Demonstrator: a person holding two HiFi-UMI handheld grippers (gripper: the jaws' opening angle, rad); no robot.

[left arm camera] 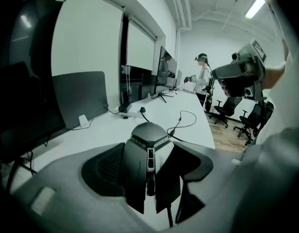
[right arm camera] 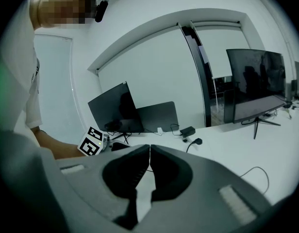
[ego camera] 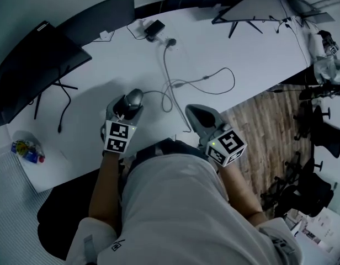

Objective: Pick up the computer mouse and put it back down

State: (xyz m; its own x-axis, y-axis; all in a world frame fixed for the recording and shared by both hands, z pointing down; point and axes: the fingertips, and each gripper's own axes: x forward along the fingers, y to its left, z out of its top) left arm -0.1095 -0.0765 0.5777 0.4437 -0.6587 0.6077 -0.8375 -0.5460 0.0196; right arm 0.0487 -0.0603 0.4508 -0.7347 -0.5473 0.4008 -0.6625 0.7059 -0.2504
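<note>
Gripping the computer mouse (left arm camera: 148, 147) by its flanks, our left gripper (ego camera: 125, 109) has its jaws shut on it, on or just above the tabletop (ego camera: 253, 48). We judge it light, rigid and smooth-shelled; its cable (ego camera: 169, 81) may tug. Our right gripper (right arm camera: 149, 154) hangs empty, jaws together.

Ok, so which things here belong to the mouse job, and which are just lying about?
Job: computer mouse, its cable, left claw shut on it.
Lying about: dark monitor, power adapter, coloured packet, office chairs; right claw shut, empty.
</note>
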